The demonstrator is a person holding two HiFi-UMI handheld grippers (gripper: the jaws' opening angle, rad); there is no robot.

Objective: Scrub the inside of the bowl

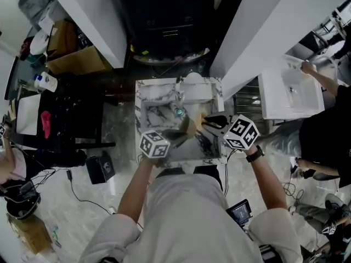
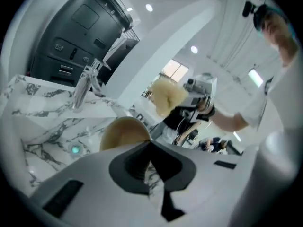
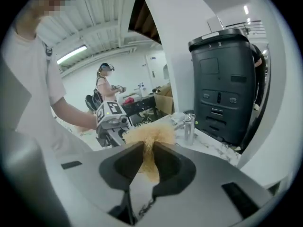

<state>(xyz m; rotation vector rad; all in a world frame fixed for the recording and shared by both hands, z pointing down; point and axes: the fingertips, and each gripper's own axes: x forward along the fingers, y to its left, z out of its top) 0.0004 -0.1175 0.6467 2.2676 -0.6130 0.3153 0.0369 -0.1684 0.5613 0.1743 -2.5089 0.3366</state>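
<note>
A tan bowl (image 1: 183, 129) hangs tilted over the marble sink (image 1: 147, 95), with my left gripper (image 1: 174, 137) shut on its rim. In the left gripper view the bowl (image 2: 124, 132) rises just past the left gripper (image 2: 150, 144), whose jaws are closed on its edge. My right gripper (image 1: 208, 122) is shut on a tan fibre scrubber (image 1: 198, 119) just right of the bowl. In the right gripper view the scrubber (image 3: 150, 135) bulges out from between the pads of the right gripper (image 3: 148, 148). From the left gripper view, the scrubber (image 2: 166, 96) looks slightly apart from the bowl.
A chrome faucet (image 1: 179, 89) stands at the sink's back edge, with the drain (image 2: 75, 149) below it. A black appliance (image 3: 226, 84) stands behind the sink. A white pillar (image 1: 263, 32) rises at the right. Other people are working at the sides.
</note>
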